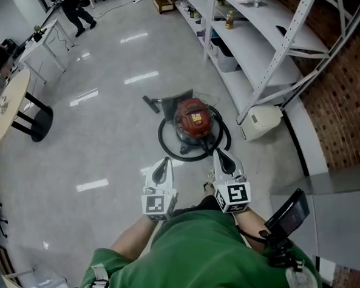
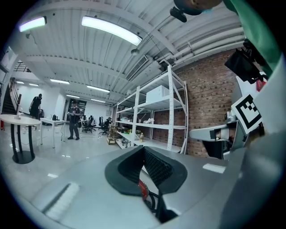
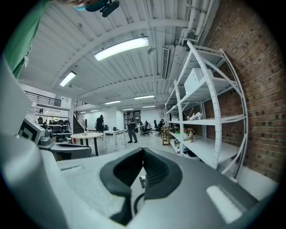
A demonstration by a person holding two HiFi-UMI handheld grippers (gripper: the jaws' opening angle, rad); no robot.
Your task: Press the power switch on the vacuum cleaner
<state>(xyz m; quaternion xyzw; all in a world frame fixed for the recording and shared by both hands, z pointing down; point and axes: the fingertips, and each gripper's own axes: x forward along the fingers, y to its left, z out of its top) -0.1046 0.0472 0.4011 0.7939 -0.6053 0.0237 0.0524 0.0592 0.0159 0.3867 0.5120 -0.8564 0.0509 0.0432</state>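
Note:
The vacuum cleaner is a round red canister on the glossy floor, ringed by its looped black hose, with a floor nozzle at its upper left. My left gripper hangs just below the hose loop with its jaws together and nothing in them. Shut and empty too, my right gripper points at the canister's lower right side, apart from it. In the left gripper view the left gripper shows a sliver of the red vacuum cleaner under the jaw tips. Below the right gripper, the right gripper view catches a bit of black hose.
A white shelf rack runs along the brick wall on the right, with a white box-like appliance at its foot. A round table stands at far left. A person is far off at the top left.

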